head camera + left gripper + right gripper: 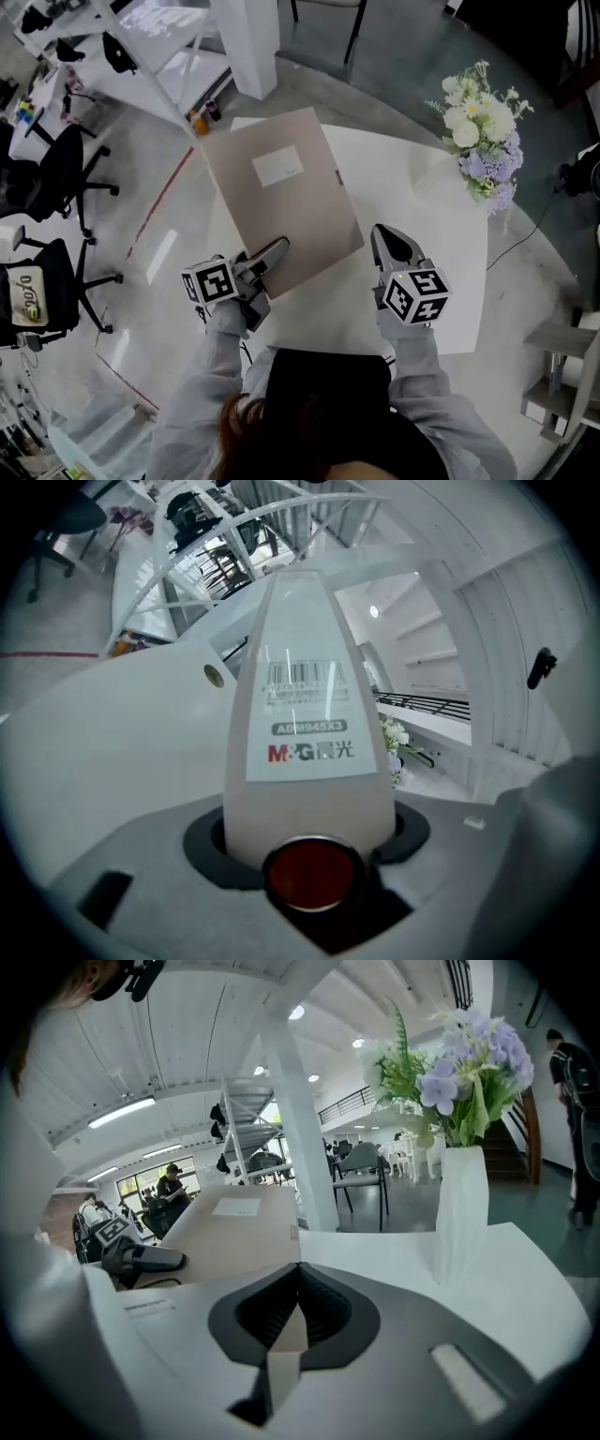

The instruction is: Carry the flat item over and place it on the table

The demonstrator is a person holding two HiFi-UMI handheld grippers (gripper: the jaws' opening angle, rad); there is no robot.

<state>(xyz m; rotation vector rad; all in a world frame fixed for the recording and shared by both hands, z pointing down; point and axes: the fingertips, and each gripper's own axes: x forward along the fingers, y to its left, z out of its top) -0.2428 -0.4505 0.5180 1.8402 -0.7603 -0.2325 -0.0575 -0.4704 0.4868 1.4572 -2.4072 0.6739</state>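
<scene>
Head view, item: one beige file folder point(281, 202) lies flat over the white table point(431, 206), with its far corner poking past the table's edge.
Head view, grippers: two. The left gripper point(277, 251) bites the folder's near edge. The right gripper point(382, 236) hangs over bare table just beside the folder, touching nothing.
Head view, other: one bunch of flowers point(483, 131) at the table's far right.
Left gripper view, jaws: pinching the folder's spine, whose printed label faces the camera.
Right gripper view, jaws: pressed together at the tips and empty. One white vase point(462, 1208) stands ahead, with the folder off to the left.
Progress: the carrying looks done. I cannot tell whether the folder's full weight rests on the table.
Left to do: probably settle the folder fully onto the table, then let go.
</scene>
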